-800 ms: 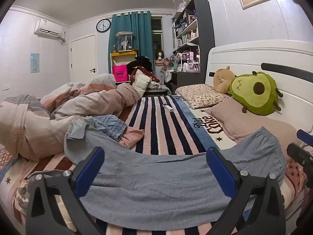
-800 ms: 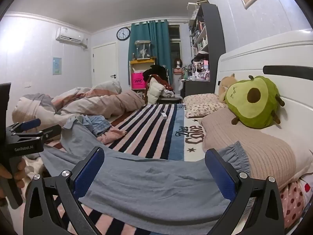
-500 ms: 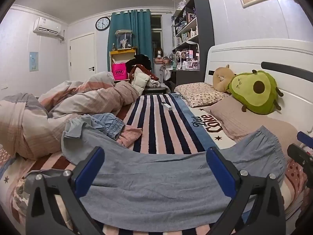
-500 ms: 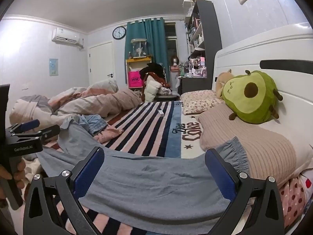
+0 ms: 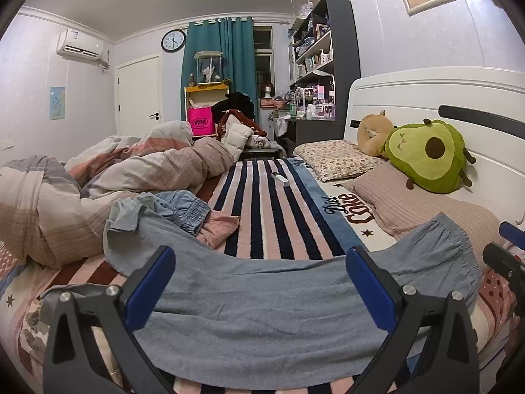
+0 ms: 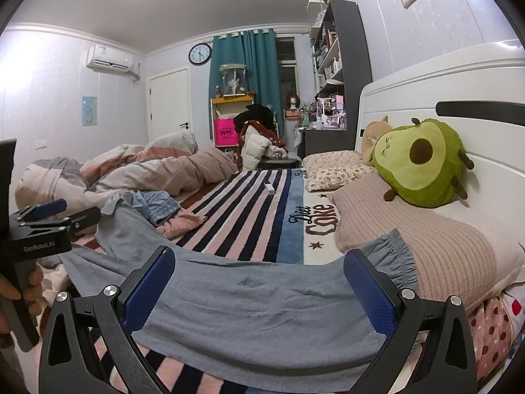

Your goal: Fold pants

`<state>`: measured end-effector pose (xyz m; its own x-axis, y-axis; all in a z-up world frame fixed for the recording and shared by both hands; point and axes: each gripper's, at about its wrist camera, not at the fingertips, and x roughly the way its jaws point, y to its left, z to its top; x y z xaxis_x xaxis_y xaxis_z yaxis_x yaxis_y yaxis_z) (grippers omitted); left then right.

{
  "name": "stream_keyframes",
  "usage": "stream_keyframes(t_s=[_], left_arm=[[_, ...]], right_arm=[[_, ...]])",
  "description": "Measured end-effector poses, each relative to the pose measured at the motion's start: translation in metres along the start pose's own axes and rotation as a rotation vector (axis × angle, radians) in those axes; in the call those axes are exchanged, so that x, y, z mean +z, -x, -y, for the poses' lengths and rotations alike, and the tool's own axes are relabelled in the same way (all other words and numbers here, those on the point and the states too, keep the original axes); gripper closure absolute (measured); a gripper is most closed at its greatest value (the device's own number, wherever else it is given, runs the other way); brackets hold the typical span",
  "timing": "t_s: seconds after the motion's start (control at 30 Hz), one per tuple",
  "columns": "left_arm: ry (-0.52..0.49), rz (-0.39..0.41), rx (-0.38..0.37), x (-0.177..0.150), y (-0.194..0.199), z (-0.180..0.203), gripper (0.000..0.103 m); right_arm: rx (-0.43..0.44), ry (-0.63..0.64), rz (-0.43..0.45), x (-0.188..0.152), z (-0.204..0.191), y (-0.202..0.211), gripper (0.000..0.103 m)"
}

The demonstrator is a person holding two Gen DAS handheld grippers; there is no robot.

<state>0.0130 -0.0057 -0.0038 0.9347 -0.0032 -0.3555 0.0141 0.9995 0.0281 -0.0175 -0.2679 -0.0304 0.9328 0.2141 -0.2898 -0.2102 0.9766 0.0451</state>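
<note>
Grey-blue pants [image 5: 262,308] lie spread flat across the striped blanket, the elastic waistband [image 5: 459,239] to the right by the pillow and the legs running left. They also show in the right wrist view [image 6: 256,305]. My left gripper [image 5: 261,282] is open and empty, just above the near edge of the pants. My right gripper [image 6: 259,282] is open and empty over the waist half. The left gripper also shows at the left edge of the right wrist view [image 6: 55,210], open, hand-held.
A pile of clothes [image 5: 183,210] lies by the far leg end. A bunched duvet [image 5: 98,184] fills the left side. Pillows [image 5: 387,197] and an avocado plush [image 5: 430,154] sit by the headboard on the right. A small white box [image 5: 280,179] lies on the striped blanket [image 5: 272,216].
Both cameras have shifted slightly, with the right view moving closer toward the pillow side. The pants lie as before and both grippers stay open.
</note>
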Motion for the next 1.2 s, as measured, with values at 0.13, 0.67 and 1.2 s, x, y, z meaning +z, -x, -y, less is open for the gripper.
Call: stream_keyframes(t_s=[0.13, 0.67, 1.2], left_arm=[[0.016, 0.003, 0.014, -0.002, 0.004, -0.006, 0.001], [0.058, 0.017, 0.033, -0.008, 0.013, -0.037, 0.001], [0.08, 0.003, 0.047, -0.015, 0.016, -0.054, 0.001]], right_arm=[[0.0, 0.001, 0.0, 0.001, -0.002, 0.001, 0.0], [-0.003, 0.017, -0.002, 0.01, -0.01, -0.004, 0.0], [0.011, 0.011, -0.031, 0.009, -0.021, -0.012, 0.0]])
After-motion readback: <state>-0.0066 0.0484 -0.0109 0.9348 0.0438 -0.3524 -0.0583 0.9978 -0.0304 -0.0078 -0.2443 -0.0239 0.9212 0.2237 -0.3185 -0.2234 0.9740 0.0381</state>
